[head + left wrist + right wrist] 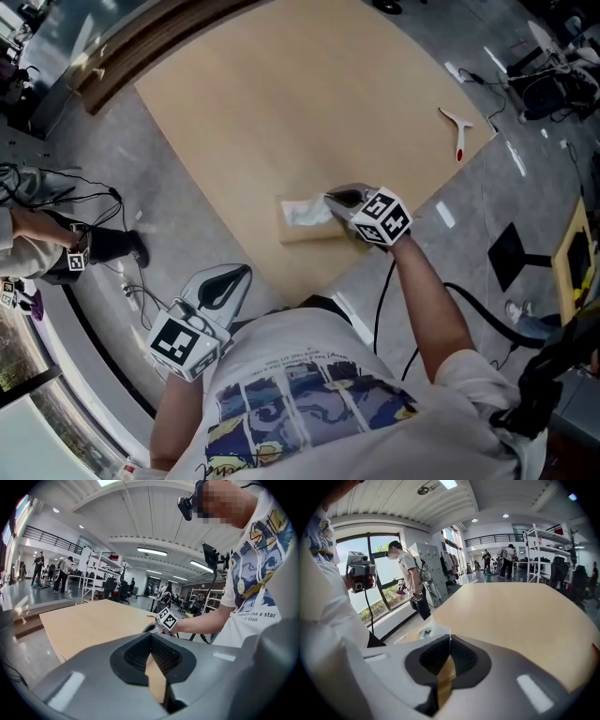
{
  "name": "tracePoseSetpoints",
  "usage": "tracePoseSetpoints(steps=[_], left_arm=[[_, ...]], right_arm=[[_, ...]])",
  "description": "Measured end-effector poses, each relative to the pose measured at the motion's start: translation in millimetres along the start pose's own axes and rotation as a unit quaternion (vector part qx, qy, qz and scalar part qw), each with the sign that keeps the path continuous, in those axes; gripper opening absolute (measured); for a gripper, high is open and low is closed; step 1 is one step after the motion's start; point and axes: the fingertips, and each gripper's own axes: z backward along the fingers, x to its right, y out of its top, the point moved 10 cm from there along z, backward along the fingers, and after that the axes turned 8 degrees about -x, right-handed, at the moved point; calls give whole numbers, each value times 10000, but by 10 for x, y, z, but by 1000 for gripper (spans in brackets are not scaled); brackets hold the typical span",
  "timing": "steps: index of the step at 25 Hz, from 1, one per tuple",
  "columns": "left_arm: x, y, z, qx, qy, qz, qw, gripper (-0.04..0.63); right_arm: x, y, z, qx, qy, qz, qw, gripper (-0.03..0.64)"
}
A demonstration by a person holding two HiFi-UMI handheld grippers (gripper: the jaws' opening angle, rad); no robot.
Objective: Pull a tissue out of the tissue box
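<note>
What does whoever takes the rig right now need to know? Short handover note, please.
Right gripper: jaws shut, pinching the edge of the white tissue that sticks out of the tan cardboard tissue box, as far as its view shows.
Left gripper: jaws shut, empty, held off the near edge of the light wooden table.
Box: lies on the table near that edge; nothing holds it down.
Done: reach and pinch.
Left: draw the tissue clear of the box. Pull gently, as the box may lift with it.
</note>
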Motion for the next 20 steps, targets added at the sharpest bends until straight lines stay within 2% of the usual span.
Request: tracePoseSetpoints(steps=[20], left_arm=[[60,-114,367,133,-268,-182,9994,5]], right_arm=[[-499,166,272,212,-814,288,9960,3]])
